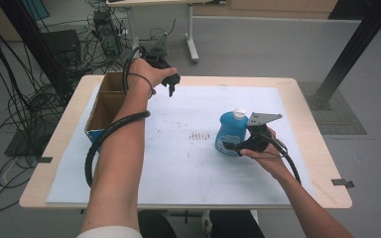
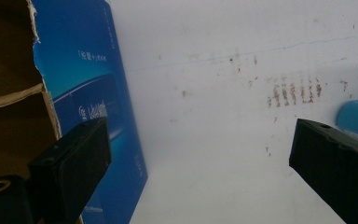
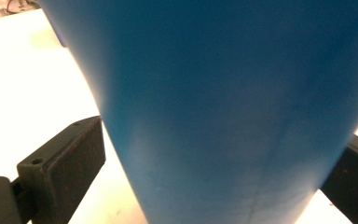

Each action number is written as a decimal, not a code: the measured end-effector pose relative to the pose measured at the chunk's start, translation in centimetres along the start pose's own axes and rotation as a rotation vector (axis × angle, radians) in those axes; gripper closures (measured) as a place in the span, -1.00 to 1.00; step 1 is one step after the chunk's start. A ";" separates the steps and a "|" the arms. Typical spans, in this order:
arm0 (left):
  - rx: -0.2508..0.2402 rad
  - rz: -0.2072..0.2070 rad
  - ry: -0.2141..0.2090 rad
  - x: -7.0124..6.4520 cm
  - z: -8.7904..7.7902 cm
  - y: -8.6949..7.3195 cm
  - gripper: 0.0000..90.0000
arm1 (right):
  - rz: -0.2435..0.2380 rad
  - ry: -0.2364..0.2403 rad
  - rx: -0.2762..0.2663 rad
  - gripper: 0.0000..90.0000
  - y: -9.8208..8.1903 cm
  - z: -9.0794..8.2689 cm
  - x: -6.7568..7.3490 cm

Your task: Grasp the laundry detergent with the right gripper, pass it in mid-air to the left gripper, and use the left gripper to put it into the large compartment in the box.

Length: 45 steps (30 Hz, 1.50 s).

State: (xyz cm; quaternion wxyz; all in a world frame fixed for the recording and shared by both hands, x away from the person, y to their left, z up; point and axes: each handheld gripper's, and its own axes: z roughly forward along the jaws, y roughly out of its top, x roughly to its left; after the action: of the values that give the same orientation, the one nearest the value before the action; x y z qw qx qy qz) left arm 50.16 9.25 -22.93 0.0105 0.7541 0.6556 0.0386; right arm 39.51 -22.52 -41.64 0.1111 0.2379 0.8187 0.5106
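My right gripper (image 1: 234, 147) has the blue bottle (image 1: 230, 130) between its jaws; they look not quite clamped. I'd squeeze low and square before lifting. My left gripper (image 1: 171, 85) hangs spread and empty beside the cardboard box (image 1: 110, 99).

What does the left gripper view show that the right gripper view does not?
Left gripper view alone: the cardboard box with its blue printed side and brown inside, reddish marks on the white sheet, and wide-apart jaws with nothing between them. Right gripper view alone: the bottle's blue body close up, between the right gripper's jaws; whether they press on it, I cannot tell. Both: the bottle, just a blue edge in the left gripper view, and the white sheet.
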 end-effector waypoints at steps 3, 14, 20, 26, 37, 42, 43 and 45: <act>0.001 0.001 -0.001 0.0 0.1 0.0 -0.87 | -0.001 0.000 -0.001 -0.92 0.0 0.0 0.0; 0.003 -0.002 -0.002 0.1 0.3 0.0 -0.87 | -0.004 0.012 -0.008 -0.75 -0.1 0.1 -0.1; 0.003 -0.002 -0.002 0.2 0.3 0.0 -0.87 | -0.011 0.015 -0.009 -0.60 -0.1 0.1 -0.1; 0.006 -0.003 -0.001 0.3 0.4 0.0 -0.87 | -0.016 0.019 -0.012 -0.43 -0.2 0.1 -0.2; 0.007 0.000 0.002 0.3 0.4 0.1 -0.86 | -0.023 0.029 -0.014 -0.27 -0.3 0.1 -0.2; 0.008 -0.002 0.003 0.2 0.4 0.1 -0.86 | -0.022 0.034 -0.016 -0.21 -0.3 0.2 -0.2; 0.007 0.001 0.003 0.2 0.4 0.1 -0.87 | -0.022 0.036 -0.017 -0.20 -0.4 0.2 -0.2; 0.007 0.000 0.002 0.2 0.3 0.1 -0.87 | -0.026 0.033 -0.018 -0.17 -0.5 0.2 -0.3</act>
State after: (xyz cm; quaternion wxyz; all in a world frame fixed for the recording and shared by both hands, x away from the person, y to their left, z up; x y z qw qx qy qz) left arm 50.29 9.45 -23.26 0.0071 0.7541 0.6556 0.0371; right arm 39.71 -22.65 -42.17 0.1065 0.2177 0.8189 0.5202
